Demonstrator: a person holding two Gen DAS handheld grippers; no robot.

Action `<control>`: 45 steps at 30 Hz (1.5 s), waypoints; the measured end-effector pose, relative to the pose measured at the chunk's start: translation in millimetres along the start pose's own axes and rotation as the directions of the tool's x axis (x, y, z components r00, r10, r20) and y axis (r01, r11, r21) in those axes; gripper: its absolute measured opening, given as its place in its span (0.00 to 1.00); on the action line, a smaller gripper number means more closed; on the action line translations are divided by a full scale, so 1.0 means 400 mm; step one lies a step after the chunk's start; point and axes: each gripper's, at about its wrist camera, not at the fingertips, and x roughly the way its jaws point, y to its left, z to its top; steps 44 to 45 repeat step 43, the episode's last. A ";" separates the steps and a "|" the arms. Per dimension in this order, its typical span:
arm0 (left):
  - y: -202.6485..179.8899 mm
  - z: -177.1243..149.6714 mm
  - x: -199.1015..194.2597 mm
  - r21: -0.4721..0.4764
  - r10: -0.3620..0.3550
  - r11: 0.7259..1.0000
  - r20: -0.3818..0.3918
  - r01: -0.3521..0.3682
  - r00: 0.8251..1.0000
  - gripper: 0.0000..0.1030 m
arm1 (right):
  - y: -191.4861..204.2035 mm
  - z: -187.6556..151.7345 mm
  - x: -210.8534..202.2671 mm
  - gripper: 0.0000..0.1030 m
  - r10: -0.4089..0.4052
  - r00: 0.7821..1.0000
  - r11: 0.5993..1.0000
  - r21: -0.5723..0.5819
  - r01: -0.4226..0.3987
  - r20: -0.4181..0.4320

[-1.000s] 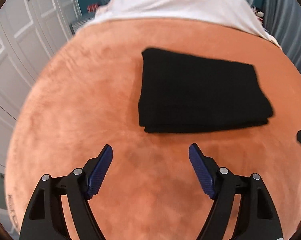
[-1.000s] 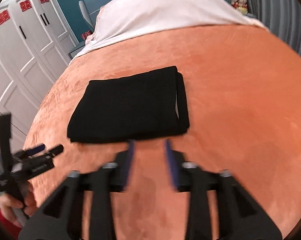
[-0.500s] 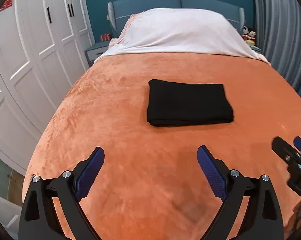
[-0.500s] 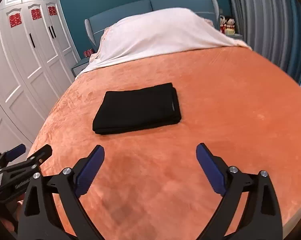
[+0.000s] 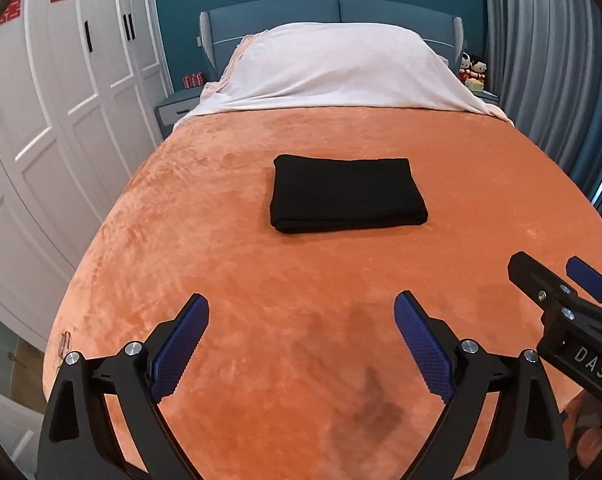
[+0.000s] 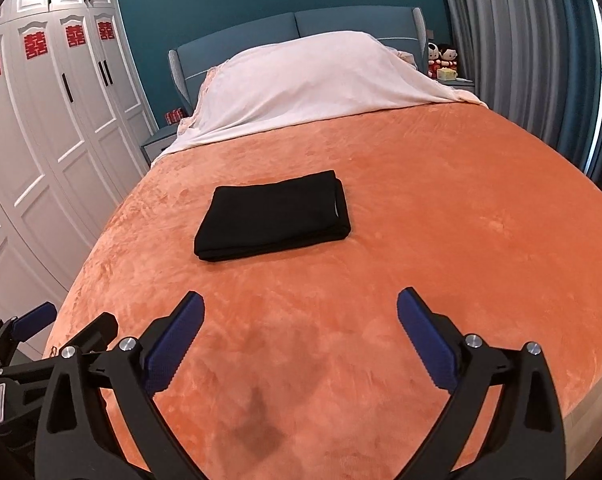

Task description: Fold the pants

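The black pants (image 5: 347, 194) lie folded into a flat rectangle in the middle of the orange bedspread (image 5: 261, 300). They also show in the right wrist view (image 6: 275, 216). My left gripper (image 5: 301, 316) is open and empty, held back near the foot of the bed, well short of the pants. My right gripper (image 6: 299, 312) is open and empty too, at the same distance. The right gripper also shows at the right edge of the left wrist view (image 5: 561, 296). The left gripper shows at the left edge of the right wrist view (image 6: 57, 328).
A white sheet over the pillows (image 5: 341, 68) lies at the head of the bed before a blue headboard (image 5: 333, 10). White wardrobes (image 5: 53, 100) stand on the left, grey curtains (image 5: 549, 60) on the right, with nightstands (image 6: 449, 74) beside the headboard.
Both grippers have pulled back from the folded pants toward the foot of the bed and risen. The right gripper's jaws have opened wide. The pants have not moved.
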 end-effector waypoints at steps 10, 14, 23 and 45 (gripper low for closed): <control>0.004 -0.003 0.003 -0.020 -0.007 1.000 -0.027 0.006 1.000 0.89 | 0.001 -0.011 -0.030 0.92 -0.004 1.000 1.000 -0.012 0.005 0.009; 0.004 -0.009 0.007 -0.025 -0.002 1.000 -0.026 0.001 1.000 0.89 | 0.002 -0.013 -0.031 0.92 -0.006 1.000 1.000 -0.014 0.006 0.011; 0.012 -0.016 0.002 -0.028 -0.009 1.000 -0.014 0.008 1.000 0.89 | 0.003 -0.019 -0.033 0.92 -0.004 1.000 1.000 -0.017 0.004 0.005; -0.012 -0.050 -0.030 0.020 0.043 0.999 -0.023 -0.043 0.999 0.89 | -0.016 -0.030 -0.046 0.92 0.004 1.000 0.999 -0.032 -0.005 -0.008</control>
